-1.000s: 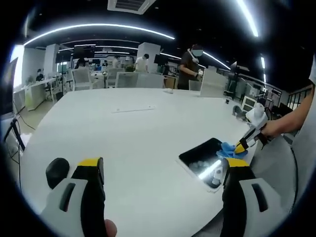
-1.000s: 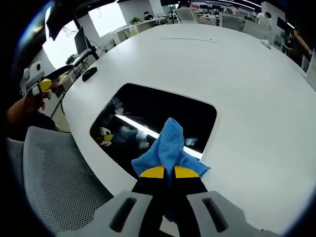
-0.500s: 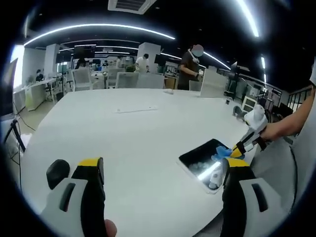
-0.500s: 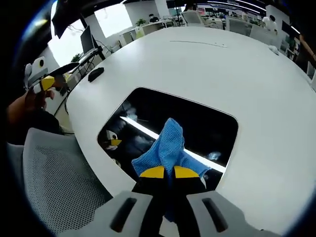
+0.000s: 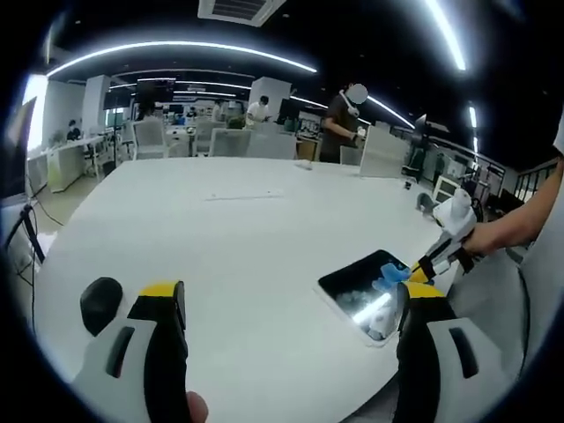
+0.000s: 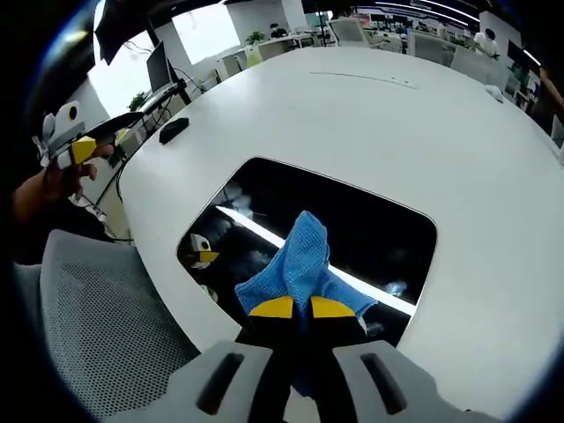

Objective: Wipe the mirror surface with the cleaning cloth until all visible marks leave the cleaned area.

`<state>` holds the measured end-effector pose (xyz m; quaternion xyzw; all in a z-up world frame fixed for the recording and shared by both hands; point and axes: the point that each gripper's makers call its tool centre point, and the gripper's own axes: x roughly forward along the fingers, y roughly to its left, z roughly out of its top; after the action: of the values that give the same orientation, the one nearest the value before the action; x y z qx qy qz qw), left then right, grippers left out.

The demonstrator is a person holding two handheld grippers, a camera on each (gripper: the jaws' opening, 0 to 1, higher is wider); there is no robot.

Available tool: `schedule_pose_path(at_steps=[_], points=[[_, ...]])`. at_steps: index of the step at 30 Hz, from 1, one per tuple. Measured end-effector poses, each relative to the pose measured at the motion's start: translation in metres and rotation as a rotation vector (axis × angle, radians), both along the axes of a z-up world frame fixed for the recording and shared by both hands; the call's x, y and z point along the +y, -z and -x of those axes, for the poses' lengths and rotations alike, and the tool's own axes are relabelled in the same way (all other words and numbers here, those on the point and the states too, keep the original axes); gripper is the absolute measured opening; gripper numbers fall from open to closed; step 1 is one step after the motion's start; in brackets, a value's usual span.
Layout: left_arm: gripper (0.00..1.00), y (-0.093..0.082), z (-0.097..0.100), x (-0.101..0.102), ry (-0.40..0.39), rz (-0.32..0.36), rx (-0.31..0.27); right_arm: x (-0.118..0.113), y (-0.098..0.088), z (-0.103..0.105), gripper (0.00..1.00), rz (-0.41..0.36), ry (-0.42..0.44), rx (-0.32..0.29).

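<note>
Two claws are at work over a large white bench (image 5: 238, 229); the right claw (image 6: 293, 307) is clenched on a blue cleaning cloth (image 6: 302, 261), its yellow-tipped jaws pressed together with the fabric bunched between them and fanning out ahead; the cloth hangs over the near part of the mirror (image 6: 352, 220), a dark rounded rectangle lying flat close to the bench's near edge; whether the cloth actually touches the glass is hard to tell; the mirror reflects a bright ceiling light strip and shows pale smudges toward its left end; in the left gripper view the same mirror (image 5: 359, 284) sits near the right edge of the bench, with the cloth (image 5: 389, 275) at its far right corner under the right claw (image 5: 418, 269) and a person's hand (image 5: 476, 238) behind it; the left claw (image 5: 291, 304) is released, jaws wide apart with nothing between them; a small black object (image 5: 100, 300) lies on the bench beside its left jaw; a grey mesh chair (image 6: 97, 326) stands by the bench edge.
</note>
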<state>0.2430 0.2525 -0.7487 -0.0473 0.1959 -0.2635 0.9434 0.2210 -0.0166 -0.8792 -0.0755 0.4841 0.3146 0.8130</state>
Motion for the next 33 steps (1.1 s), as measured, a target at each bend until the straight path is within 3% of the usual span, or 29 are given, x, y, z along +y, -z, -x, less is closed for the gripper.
schedule_pose_path(at_steps=[4,16,33], points=[[0.99,0.002,-0.002,0.004,-0.033,0.000,0.002,0.009,0.000,0.000,0.00,-0.006,-0.014,-0.003],[0.99,0.008,0.006,-0.002,-0.002,0.004,0.016,0.047,0.000,0.001,0.00,-0.015,-0.074,-0.014],[0.99,0.013,0.009,0.001,-0.008,0.008,0.027,0.071,0.000,0.000,0.00,-0.018,-0.119,-0.007]])
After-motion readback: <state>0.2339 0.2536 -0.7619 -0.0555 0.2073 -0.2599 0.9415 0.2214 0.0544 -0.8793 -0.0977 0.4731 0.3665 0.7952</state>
